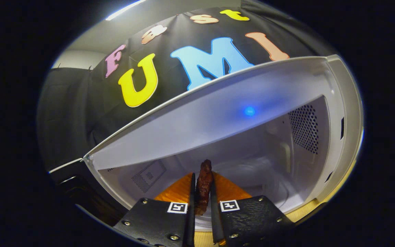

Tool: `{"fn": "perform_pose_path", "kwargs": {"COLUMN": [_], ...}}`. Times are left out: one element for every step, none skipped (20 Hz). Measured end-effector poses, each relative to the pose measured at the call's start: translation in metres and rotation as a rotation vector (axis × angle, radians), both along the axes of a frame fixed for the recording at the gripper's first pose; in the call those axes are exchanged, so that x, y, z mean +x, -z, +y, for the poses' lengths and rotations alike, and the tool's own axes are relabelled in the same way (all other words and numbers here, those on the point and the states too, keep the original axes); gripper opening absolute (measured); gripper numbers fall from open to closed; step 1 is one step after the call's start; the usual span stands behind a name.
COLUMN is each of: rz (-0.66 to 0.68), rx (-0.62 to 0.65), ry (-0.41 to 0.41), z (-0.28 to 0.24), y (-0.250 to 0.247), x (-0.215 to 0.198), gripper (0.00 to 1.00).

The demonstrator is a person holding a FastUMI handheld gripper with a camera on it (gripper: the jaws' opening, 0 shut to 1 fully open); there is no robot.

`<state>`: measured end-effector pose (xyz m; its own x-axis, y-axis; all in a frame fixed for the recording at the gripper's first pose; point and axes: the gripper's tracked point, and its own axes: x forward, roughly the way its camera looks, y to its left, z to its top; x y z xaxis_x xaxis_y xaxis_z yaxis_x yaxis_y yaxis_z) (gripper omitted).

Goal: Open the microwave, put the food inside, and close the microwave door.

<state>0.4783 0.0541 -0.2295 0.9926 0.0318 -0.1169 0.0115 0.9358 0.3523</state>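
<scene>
Food [204, 185], a dark strip, sits clamped between the jaws at lower centre, long axis pointing ahead into the open microwave [286, 103] cavity beyond.

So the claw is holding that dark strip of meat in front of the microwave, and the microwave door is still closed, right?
Not quite. The gripper view shows the microwave already open, its white cavity exposed. The rest holds: the claw is shut on the dark strip of meat, at the opening.
</scene>
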Motion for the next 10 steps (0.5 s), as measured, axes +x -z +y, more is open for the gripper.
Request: {"fn": "perform_pose_path", "kwargs": {"rz": [-0.001, 0.004, 0.013, 0.029, 0.040, 0.050, 0.053, 0.060, 0.077, 0.088], "rx": [-0.029, -0.045, -0.030, 0.001, 0.021, 0.018, 0.011, 0.004, 0.000, 0.003], "ry": [0.015, 0.028, 0.025, 0.026, 0.030, 0.043, 0.046, 0.049, 0.059, 0.060], "z": [-0.005, -0.010, -0.011, -0.012, -0.012, -0.012, -0.011, -0.011, -0.010, -0.008], "y": [0.000, 0.002, 0.004, 0.007, 0.009, 0.012, 0.013, 0.017, 0.021, 0.025], "x": [0.000, 0.002, 0.002, 0.002, 0.002, 0.003, 0.001, 0.002, 0.002, 0.001], "gripper": [0.41, 0.48, 0.48, 0.50, 0.50, 0.50, 0.57, 0.58, 0.61, 0.61]}}
